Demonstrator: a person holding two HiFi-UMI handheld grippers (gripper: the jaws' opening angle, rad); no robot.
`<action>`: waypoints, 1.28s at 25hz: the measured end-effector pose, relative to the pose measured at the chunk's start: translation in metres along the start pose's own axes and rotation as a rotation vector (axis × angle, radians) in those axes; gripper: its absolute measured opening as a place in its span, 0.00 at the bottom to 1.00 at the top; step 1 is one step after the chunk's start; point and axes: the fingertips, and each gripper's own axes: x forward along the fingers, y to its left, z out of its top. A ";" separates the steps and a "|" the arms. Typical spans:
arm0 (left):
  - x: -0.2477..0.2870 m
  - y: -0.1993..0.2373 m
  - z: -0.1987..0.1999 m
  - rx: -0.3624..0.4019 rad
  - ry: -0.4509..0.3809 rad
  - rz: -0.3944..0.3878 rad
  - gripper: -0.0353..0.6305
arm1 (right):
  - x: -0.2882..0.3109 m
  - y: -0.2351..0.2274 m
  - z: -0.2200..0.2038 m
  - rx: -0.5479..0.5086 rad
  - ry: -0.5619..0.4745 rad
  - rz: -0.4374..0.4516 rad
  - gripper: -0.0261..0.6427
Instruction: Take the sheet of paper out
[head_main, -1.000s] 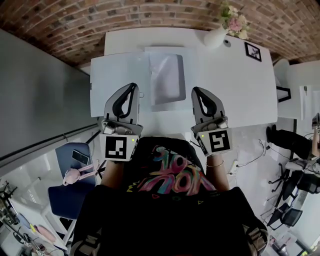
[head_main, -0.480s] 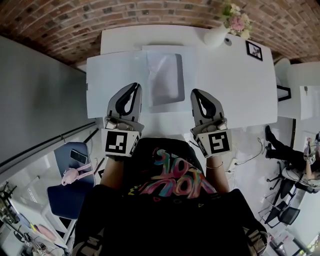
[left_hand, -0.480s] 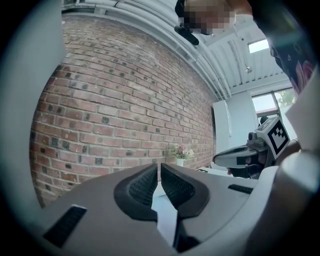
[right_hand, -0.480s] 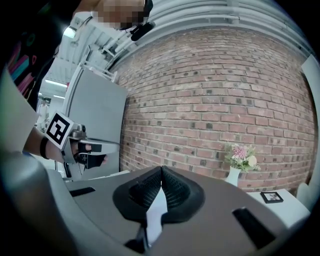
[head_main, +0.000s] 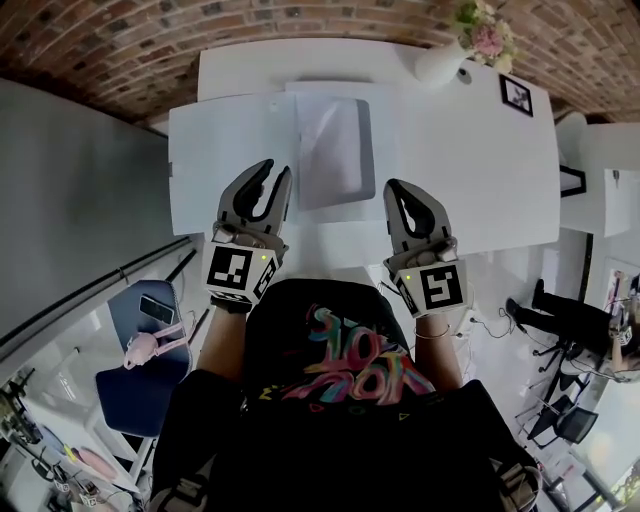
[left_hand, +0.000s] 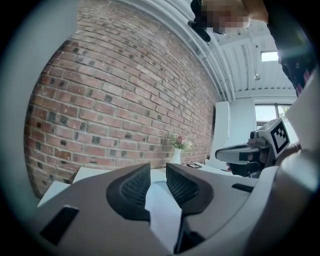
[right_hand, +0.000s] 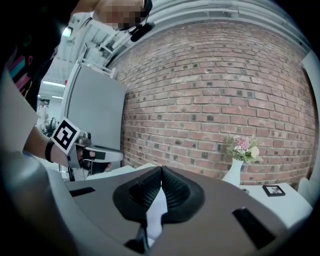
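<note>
Brick wall (head_main: 120, 40) stands behind our white table (head_main: 480, 170). On the table, the sheet of paper (head_main: 335, 130) lies flat, and we think it sits inside a shiny grey cover (head_main: 340, 192). It is just ahead of our two grippers and between them, touching neither. Our left gripper (head_main: 272, 170) is to its left. Its jaws are opening with nothing between them, maybe to get ready to grab. Our right gripper (head_main: 393, 187) is to its right, jaws closed and empty. A vase (head_main: 440, 62) of flowers stands far ahead of the right gripper, out of the way.
</note>
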 end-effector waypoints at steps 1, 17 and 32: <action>0.002 0.001 -0.004 -0.006 0.009 -0.008 0.19 | 0.001 0.001 -0.002 0.001 0.006 0.003 0.07; 0.042 0.013 -0.074 -0.204 0.168 -0.123 0.30 | 0.010 0.002 -0.024 0.050 0.037 -0.014 0.07; 0.100 0.027 -0.144 -0.386 0.373 -0.199 0.38 | 0.004 -0.013 -0.054 0.099 0.105 -0.061 0.07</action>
